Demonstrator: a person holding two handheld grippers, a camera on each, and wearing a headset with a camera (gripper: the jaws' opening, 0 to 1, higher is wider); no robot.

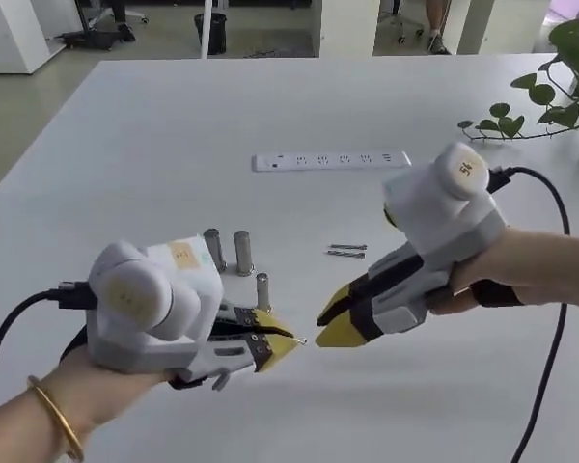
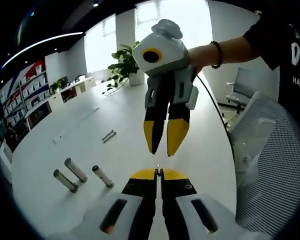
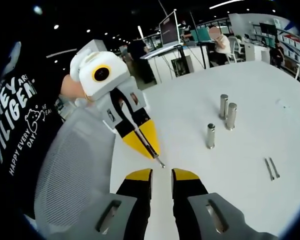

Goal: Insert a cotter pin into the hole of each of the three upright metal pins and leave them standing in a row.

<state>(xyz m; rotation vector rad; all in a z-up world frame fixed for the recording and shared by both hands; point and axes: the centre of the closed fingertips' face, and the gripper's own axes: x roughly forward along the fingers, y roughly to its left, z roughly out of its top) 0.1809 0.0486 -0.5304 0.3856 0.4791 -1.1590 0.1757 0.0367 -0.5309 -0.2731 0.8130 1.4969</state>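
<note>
Three short metal pins stand upright on the white table: two side by side (image 1: 213, 248) (image 1: 242, 253), and a third (image 1: 262, 289) nearer me. My left gripper (image 1: 288, 342) hovers just in front of them, shut on a thin cotter pin (image 3: 153, 152) whose tip pokes out past the yellow jaws. My right gripper (image 1: 326, 323) faces it tip to tip, a small gap apart, open and holding nothing. Its own view shows its fingers (image 3: 140, 176) parted below the cotter pin's tip. Two more cotter pins (image 1: 347, 252) lie flat to the right of the upright pins.
A white power strip (image 1: 331, 160) lies across the middle of the table. A leafy plant (image 1: 550, 96) trails over the far right corner. A mesh chair back (image 2: 265, 150) is behind the grippers. Each gripper trails a black cable (image 1: 550, 318).
</note>
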